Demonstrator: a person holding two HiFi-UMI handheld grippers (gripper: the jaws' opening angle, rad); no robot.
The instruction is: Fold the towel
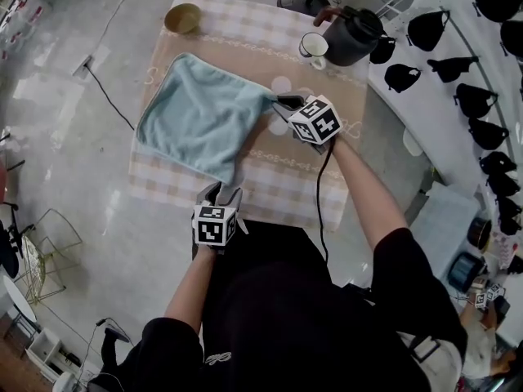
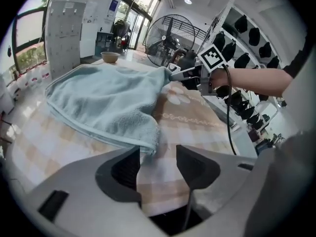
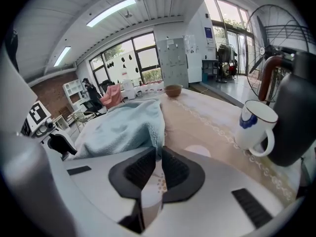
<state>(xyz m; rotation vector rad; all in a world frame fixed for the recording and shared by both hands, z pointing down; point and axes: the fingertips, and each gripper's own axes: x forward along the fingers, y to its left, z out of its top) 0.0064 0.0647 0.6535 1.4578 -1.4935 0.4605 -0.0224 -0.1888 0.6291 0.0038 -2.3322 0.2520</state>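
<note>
A light blue towel point(image 1: 200, 117) lies spread on the checked tablecloth point(image 1: 278, 182), slightly rumpled. My right gripper point(image 1: 282, 102) is shut on the towel's right corner, and in the right gripper view the towel point(image 3: 123, 127) runs into the narrow slit of that gripper point(image 3: 160, 154). My left gripper point(image 1: 221, 188) stands open at the table's near edge, over the towel's near corner. In the left gripper view that corner of the towel point(image 2: 103, 102) hangs just ahead of the left pad of the gripper point(image 2: 158, 154), not pinched. The right gripper point(image 2: 175, 73) shows there too, holding the far corner.
A tan bowl point(image 1: 182, 17) sits at the table's far left corner. A white mug point(image 1: 314, 49) and a black jug point(image 1: 353, 35) stand at the far right, close to my right gripper. A white shelf of black caps point(image 1: 458, 64) runs along the right.
</note>
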